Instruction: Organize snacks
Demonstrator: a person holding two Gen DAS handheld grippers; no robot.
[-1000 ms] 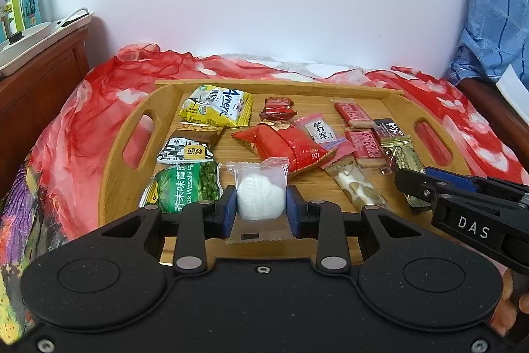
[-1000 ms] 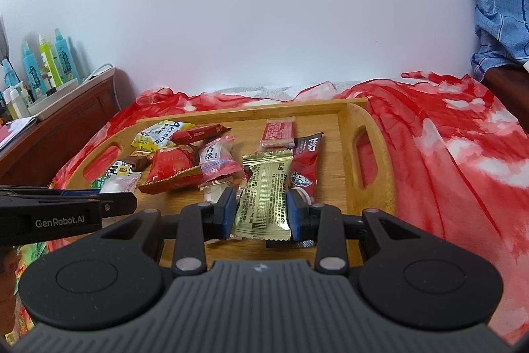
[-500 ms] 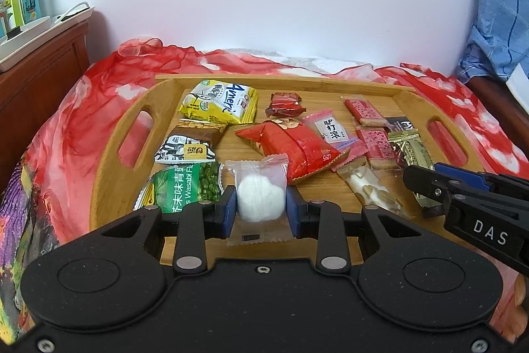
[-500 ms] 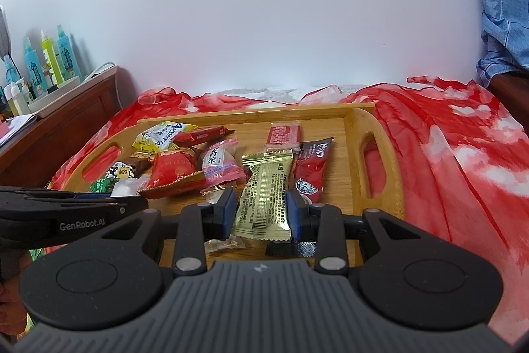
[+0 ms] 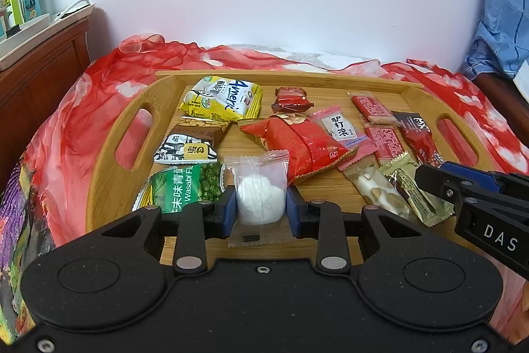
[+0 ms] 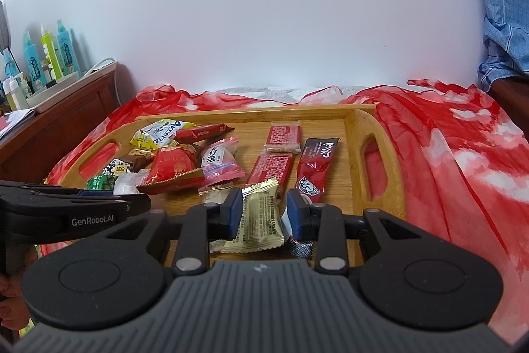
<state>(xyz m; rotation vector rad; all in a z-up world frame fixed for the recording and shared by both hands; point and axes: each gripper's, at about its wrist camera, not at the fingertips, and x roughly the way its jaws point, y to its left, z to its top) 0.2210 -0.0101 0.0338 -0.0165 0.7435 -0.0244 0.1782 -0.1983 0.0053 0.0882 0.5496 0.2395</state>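
Left tool [image 5: 261,209] pinched a clear-wrapped white sweet [image 5: 260,199]; right tool [image 6: 261,214] pinched a gold sachet [image 6: 261,220], both at the bamboo tray's [image 5: 109,174] near edge. Other snack packs lay loose and unsorted; most sorting remained.

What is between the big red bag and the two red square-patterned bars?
The pink-edged packet with black Chinese characters lies between the big red bag and the patterned bars, clearest in the left wrist view.
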